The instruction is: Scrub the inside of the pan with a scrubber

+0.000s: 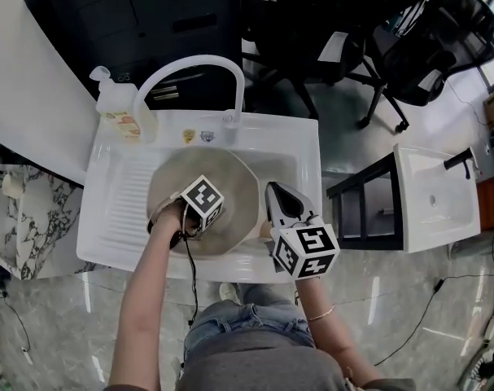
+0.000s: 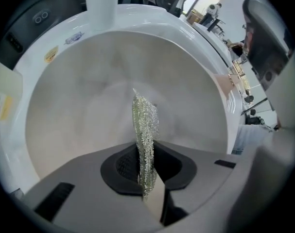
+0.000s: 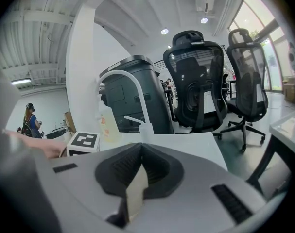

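A round grey pan (image 1: 234, 177) lies in the white sink (image 1: 305, 141). My left gripper (image 1: 204, 203) points down into it, shut on a silvery wire scrubber (image 2: 145, 120) that sticks out toward the pan's inner wall (image 2: 74, 110). In the head view its jaw tips are hidden under the marker cube. A beige stub that may be the pan's handle (image 2: 231, 84) shows at the right rim. My right gripper (image 1: 273, 191) hovers just right of the pan, its jaws shut with nothing seen between them (image 3: 140, 168). It looks level across the sink at the left gripper's cube (image 3: 84, 140).
A white arched faucet (image 1: 199, 62) and a soap bottle (image 1: 120, 111) stand at the sink's back edge. A ribbed drainboard (image 1: 116, 202) lies left of the pan. Black office chairs (image 1: 430, 39), a black cabinet (image 1: 149, 15) and a second white sink (image 1: 435, 195) surround the spot.
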`<control>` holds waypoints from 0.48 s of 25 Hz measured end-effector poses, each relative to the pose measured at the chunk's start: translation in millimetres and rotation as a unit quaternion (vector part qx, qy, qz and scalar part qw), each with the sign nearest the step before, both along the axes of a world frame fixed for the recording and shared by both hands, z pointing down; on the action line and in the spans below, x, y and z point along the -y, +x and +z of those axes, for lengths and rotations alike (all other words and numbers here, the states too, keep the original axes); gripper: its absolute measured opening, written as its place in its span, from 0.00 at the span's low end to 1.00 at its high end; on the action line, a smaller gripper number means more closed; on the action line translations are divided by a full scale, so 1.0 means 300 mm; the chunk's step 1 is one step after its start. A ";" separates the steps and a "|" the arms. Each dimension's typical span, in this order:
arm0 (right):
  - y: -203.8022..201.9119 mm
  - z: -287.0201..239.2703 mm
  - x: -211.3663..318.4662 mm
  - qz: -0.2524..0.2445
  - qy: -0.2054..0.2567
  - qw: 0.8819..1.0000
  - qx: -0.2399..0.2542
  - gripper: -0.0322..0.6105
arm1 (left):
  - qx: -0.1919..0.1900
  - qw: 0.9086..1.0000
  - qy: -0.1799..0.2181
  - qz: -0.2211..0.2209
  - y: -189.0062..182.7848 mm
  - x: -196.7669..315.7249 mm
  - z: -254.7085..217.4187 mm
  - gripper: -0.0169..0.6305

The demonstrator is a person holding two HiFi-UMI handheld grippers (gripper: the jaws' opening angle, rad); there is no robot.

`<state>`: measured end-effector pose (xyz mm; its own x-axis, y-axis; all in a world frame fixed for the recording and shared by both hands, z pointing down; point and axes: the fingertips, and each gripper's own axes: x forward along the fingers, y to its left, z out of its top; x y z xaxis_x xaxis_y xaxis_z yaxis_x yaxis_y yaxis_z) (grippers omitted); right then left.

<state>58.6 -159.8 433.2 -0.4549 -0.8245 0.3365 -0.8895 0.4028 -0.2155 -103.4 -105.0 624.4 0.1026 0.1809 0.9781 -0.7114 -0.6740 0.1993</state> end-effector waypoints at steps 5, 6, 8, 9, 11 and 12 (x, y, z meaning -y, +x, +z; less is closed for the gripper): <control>-0.043 0.003 0.014 -0.018 -0.001 1.000 0.001 0.07 | 0.024 1.000 0.010 -0.016 -0.074 0.011 -0.002 0.12; -0.053 0.004 0.015 -0.021 -0.002 1.000 0.001 0.07 | 0.029 0.999 0.012 -0.017 -0.089 0.014 0.006 0.12; -0.070 0.006 0.015 -0.027 -0.003 1.000 0.000 0.07 | 0.040 0.999 0.021 -0.019 -0.119 0.026 0.016 0.12; -0.077 0.007 0.015 -0.030 -0.003 1.000 0.000 0.07 | 0.046 0.998 0.028 -0.020 -0.130 0.033 0.011 0.12; -0.088 0.008 0.015 -0.033 -0.004 0.999 -0.001 0.07 | 0.059 0.997 0.045 -0.019 -0.150 0.051 -0.004 0.12; -0.091 0.008 0.015 -0.034 -0.004 0.999 -0.001 0.07 | 0.067 0.996 0.053 -0.019 -0.162 0.061 -0.007 0.12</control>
